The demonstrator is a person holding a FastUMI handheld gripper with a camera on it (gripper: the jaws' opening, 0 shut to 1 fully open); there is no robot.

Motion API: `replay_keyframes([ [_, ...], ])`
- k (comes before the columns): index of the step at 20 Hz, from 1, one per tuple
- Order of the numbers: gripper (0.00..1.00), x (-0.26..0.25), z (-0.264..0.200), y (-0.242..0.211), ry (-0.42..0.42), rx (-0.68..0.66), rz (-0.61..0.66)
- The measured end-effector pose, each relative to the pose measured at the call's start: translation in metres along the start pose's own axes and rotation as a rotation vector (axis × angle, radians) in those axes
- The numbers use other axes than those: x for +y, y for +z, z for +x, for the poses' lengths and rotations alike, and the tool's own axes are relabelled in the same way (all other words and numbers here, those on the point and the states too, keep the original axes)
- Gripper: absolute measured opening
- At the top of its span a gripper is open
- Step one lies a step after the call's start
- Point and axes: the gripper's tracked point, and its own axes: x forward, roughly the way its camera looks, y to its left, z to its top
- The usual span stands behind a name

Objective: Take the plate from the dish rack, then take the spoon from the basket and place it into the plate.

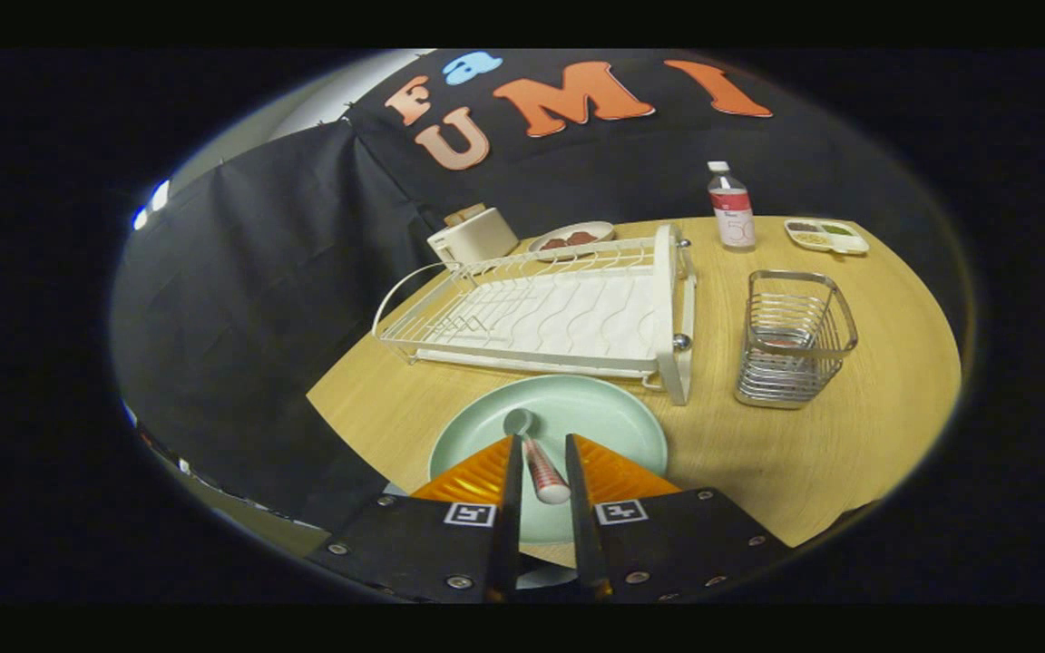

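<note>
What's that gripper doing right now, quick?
Gripper: fingers slightly apart around the spoon handle, over the green plate; whether both press it cannot be told.

The gripper (541,442) pointed forward and downward, its two fingers (486,472) set a narrow gap apart and nearly parallel. The spoon (536,453) lay in that gap; whether either finger pressed on it could not be told.

Bottle (731,213) label: far beyond the fingers, print too small to read.
Gripper (541,439) fingers: a square coded tag (470,514) on each, no words; spoon (521,423) handle lies between them.
</note>
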Motion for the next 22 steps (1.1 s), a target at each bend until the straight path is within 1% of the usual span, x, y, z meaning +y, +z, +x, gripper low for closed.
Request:
replay_keyframes([
  [1, 0.31, -0.001, -0.002, 0.0, -0.001, -0.003, 0.022],
  [3, 0.34, -0.004, -0.006, 0.005, -0.015, -0.023, 0.047],
  [5, 0.36, -0.009, -0.016, 0.018, -0.044, -0.06, 0.044],
  [6, 0.38, -0.011, -0.021, 0.031, -0.058, -0.093, 0.036],
  [7, 0.42, -0.012, -0.027, 0.043, -0.074, -0.125, 0.026],
  [10, 0.51, -0.017, -0.048, 0.085, -0.134, -0.213, -0.024],
  [11, 0.55, -0.019, -0.057, 0.102, -0.166, -0.247, -0.051],
  [13, 0.6, -0.016, -0.08, 0.141, -0.207, -0.336, -0.105],
  [17, 0.67, 0.001, -0.117, 0.211, -0.235, -0.494, -0.166],
  [20, 0.76, 0.003, -0.143, 0.253, -0.3, -0.588, -0.237],
  [22, 0.79, 0.006, -0.155, 0.274, -0.326, -0.635, -0.263],
])
